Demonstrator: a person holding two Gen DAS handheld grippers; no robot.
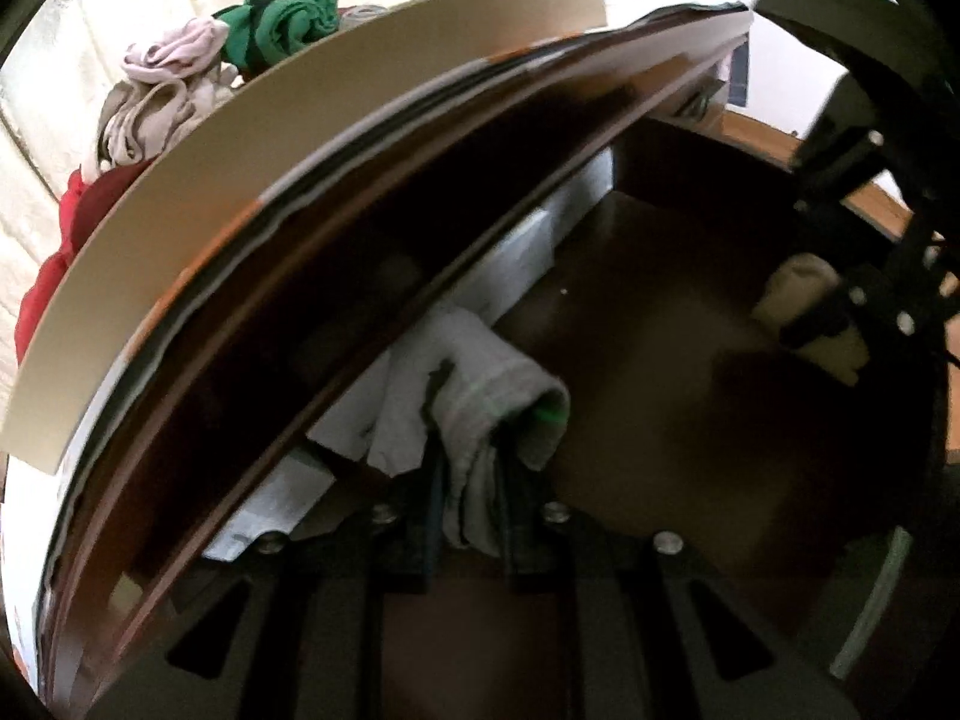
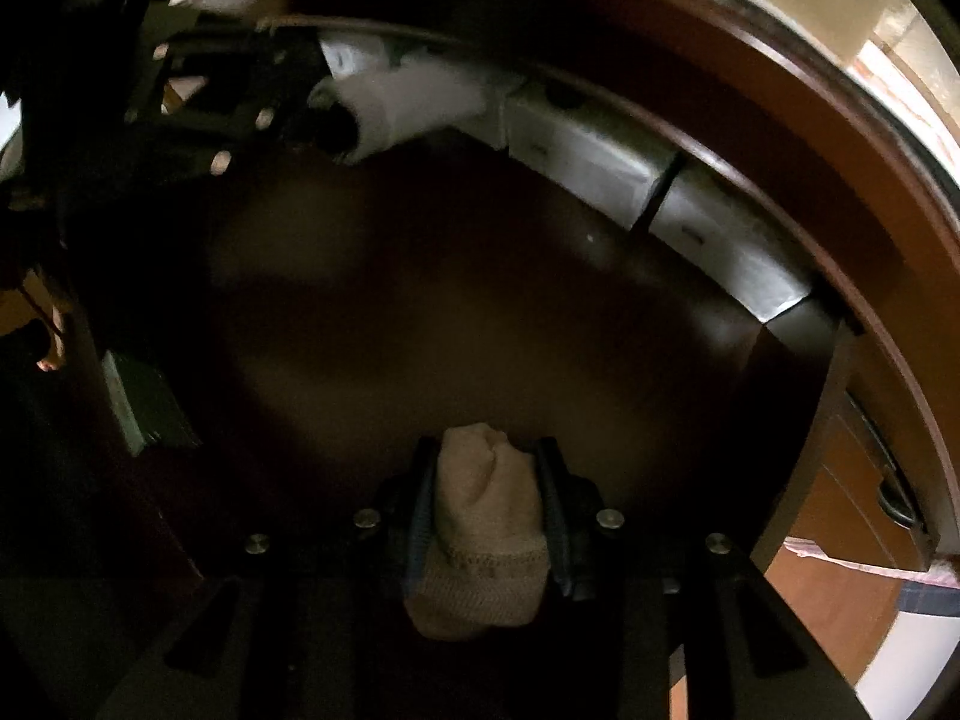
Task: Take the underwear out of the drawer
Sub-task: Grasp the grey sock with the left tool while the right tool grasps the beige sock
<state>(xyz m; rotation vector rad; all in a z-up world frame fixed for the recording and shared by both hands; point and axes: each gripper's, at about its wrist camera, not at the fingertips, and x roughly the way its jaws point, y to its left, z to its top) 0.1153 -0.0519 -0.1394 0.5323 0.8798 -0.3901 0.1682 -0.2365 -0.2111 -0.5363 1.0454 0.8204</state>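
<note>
Both grippers are gripping rolled underwear inside the open dark-brown drawer [image 2: 420, 300].

In the right wrist view, the right gripper [image 2: 489, 480] is clenching a beige rolled piece [image 2: 480, 534] between its two black fingers [image 2: 555, 510], over the near part of the drawer's bare floor. In the left wrist view, the left gripper [image 1: 471, 450] is pinching a white rolled piece [image 1: 468, 384] with a green-lined opening, close to the drawer's back edge, where pale grey boxes [image 2: 600, 156] are lining up in a row under the overhanging top. Farther off, on the top surface behind a tan board [image 1: 300, 150], loose garments are lying in a pile: a red one [image 1: 66, 240], a beige one [image 1: 150, 114], a pink one [image 1: 174, 51] and a green one [image 1: 282, 18].
</note>
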